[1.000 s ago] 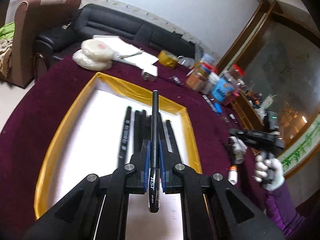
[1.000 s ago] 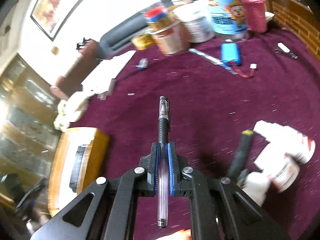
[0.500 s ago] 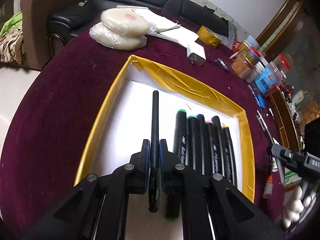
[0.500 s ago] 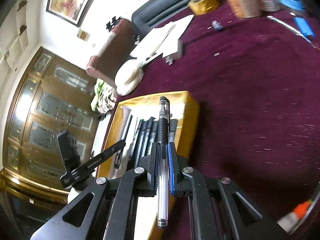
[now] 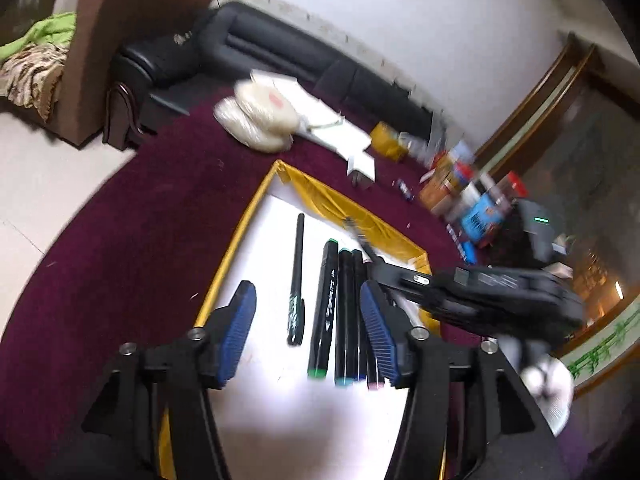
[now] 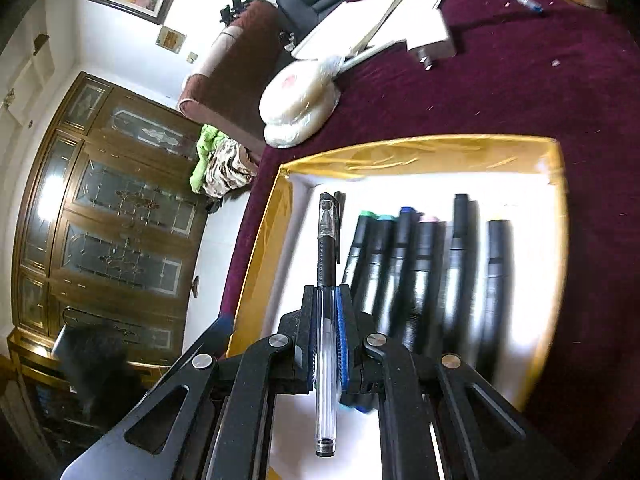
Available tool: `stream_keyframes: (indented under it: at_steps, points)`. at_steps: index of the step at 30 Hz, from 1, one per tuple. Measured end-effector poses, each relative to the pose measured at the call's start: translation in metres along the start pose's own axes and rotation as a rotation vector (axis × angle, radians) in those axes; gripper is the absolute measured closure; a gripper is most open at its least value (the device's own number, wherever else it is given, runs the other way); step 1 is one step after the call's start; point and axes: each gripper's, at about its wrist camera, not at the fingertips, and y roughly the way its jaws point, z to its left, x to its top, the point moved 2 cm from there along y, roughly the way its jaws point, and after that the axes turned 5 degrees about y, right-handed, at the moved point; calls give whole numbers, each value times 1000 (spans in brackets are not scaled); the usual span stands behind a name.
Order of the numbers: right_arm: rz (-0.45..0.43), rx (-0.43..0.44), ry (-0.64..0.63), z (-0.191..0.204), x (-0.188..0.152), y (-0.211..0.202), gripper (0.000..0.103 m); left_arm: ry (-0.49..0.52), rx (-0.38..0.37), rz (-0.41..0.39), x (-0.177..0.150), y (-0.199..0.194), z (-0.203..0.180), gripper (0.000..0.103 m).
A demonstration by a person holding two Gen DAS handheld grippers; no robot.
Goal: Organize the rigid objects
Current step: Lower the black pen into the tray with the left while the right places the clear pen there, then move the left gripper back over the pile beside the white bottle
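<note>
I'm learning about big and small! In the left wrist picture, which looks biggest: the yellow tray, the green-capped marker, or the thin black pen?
1. Yellow tray
2. Green-capped marker
3. Thin black pen: nearly as long as the marker, but much thinner.

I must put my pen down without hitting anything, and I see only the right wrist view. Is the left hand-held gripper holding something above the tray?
Observer: No. The jaws of the left hand-held gripper are opening. A thin black pen lies on the floor of the tray between them, and the pads do not touch it.
Operator: How does that pen lie relative to the markers?
Observer: It lies about parallel to them, next to the green-ended marker, with a strip of white floor between.
Operator: Is there space on its other side?
Observer: Yes, bare floor shows between the black pen and the tray's yellow rim.
</note>
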Motion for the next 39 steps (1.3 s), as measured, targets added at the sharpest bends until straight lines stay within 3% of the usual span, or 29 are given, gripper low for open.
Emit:
stream_keyframes:
  at_steps: [6, 11, 15, 19, 22, 27, 29, 31, 32, 33, 34, 39]
  points:
    - [17, -28, 23, 11, 5, 32, 95, -62, -4, -124, -28, -54, 20, 40]
    - [9, -56, 49, 17, 7, 42, 94, -151, -9, -144, -48, -71, 39, 40]
    - [-7, -102, 16, 25, 8, 46, 93, -163, -6, -153, -55, -78, 41, 40]
    - [-41, -98, -21, 27, 6, 21, 81, -165, -9, -155, -59, -81, 37, 37]
    - [-80, -118, -82, 23, 3, -9, 73, -184, -26, -156, -63, -82, 35, 37]
    - [-253, -230, -212, 3, -16, -96, 67, -158, -37, -162, -65, -81, 16, 37]
    - [-375, -314, -263, -7, -30, -137, 56, -131, -39, -162, -66, -81, 4, 37]
    - [-537, -411, -307, -23, -45, -180, 25, -81, -36, -162, -67, -80, -12, 37]
    - [-622, -455, -307, -36, -53, -201, 16, -54, -35, -163, -68, -79, -21, 37]
    - [-700, -487, -279, -53, -59, -221, 8, -22, -35, -162, -68, -78, -33, 37]
    - [-746, -507, -229, -71, -60, -238, 8, 7, -35, -160, -69, -76, -44, 37]
    - [-701, -419, 184, -199, -65, -293, 8, 139, -72, -94, -79, -54, -109, 37]
